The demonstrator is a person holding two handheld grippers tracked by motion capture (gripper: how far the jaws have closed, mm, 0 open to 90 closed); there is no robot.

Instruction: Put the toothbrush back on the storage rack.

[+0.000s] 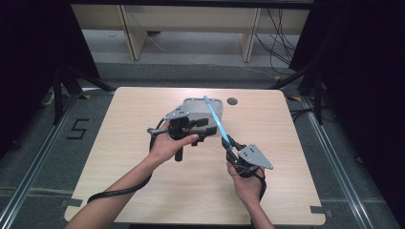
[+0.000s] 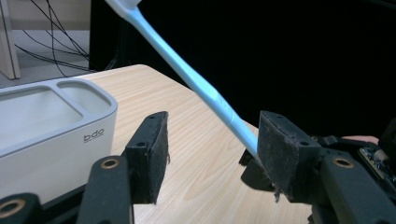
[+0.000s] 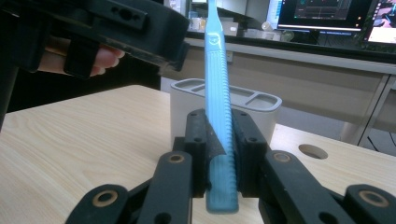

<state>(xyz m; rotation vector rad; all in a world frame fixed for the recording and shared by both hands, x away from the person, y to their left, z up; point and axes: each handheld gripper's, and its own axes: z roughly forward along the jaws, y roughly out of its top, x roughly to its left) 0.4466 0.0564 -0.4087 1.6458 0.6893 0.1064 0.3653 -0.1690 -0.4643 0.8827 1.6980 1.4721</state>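
A light blue toothbrush (image 1: 216,118) slants up from my right gripper (image 1: 229,143), which is shut on its ribbed handle end; the head reaches over the white holder (image 1: 190,102). In the right gripper view the pads clamp the handle (image 3: 217,70) at both sides, gripper (image 3: 219,122), with the holder (image 3: 261,106) right behind. My left gripper (image 1: 206,130) hovers open beside the holder, left of the brush. In the left gripper view its jaws (image 2: 212,128) stand wide with nothing between them; the brush (image 2: 187,70) crosses beyond them, its lower end hidden behind the right pad (image 2: 280,149). The holder (image 2: 56,121) has several compartments.
The wooden table (image 1: 143,191) carries a round cable hole (image 1: 232,101) behind the holder. The left gripper's cable (image 1: 119,191) trails toward the front edge. Dark stands and curtains flank the table; desk legs and cables lie beyond it.
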